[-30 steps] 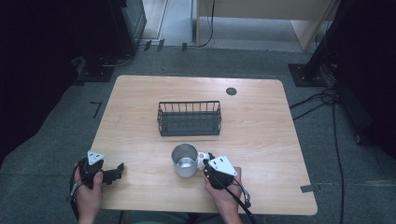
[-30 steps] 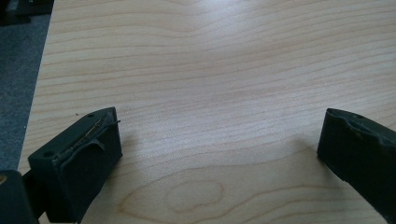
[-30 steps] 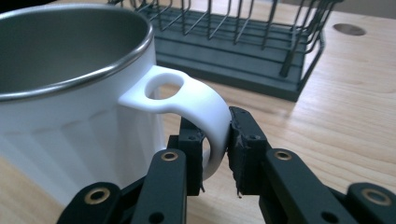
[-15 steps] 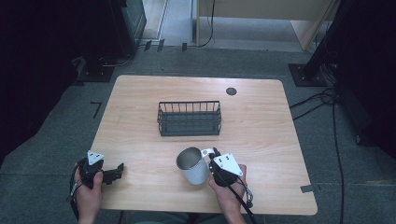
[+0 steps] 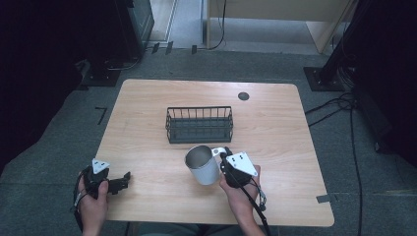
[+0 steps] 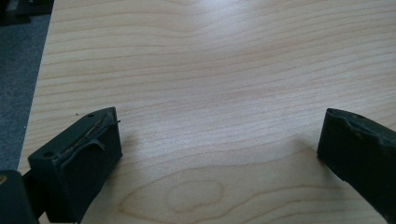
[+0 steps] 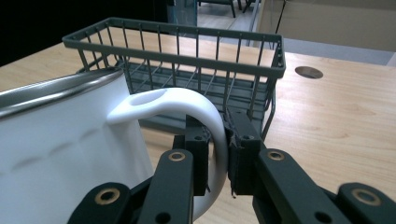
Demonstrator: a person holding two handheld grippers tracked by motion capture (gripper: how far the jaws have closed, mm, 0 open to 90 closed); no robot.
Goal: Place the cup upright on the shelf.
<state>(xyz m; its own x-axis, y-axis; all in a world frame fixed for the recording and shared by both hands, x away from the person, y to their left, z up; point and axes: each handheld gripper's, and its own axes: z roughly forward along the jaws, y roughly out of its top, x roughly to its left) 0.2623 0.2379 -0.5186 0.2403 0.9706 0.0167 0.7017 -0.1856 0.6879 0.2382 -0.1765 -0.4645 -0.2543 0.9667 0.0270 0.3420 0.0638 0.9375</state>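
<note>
A white enamel mug point(image 5: 202, 165) with a metal rim hangs tilted above the table's front middle. My right gripper point(image 5: 225, 158) is shut on its white handle point(image 7: 205, 112), seen close up in the right gripper view with the mug's wall point(image 7: 60, 140) to the left. A dark wire basket point(image 5: 199, 124) stands just behind the mug, near the table's middle; it also appears in the right gripper view point(image 7: 187, 60). My left gripper point(image 5: 123, 181) rests at the front left corner, its jaws wide apart over bare wood point(image 6: 219, 144).
A round cable hole point(image 5: 243, 96) sits at the back right of the wooden table point(image 5: 275, 128). Dark equipment stands and cables point(image 5: 344, 103) ring the table on the floor.
The mug has been lifted off the table and tipped, rising and drifting a little to the left in my right gripper. The left gripper has stayed put.
</note>
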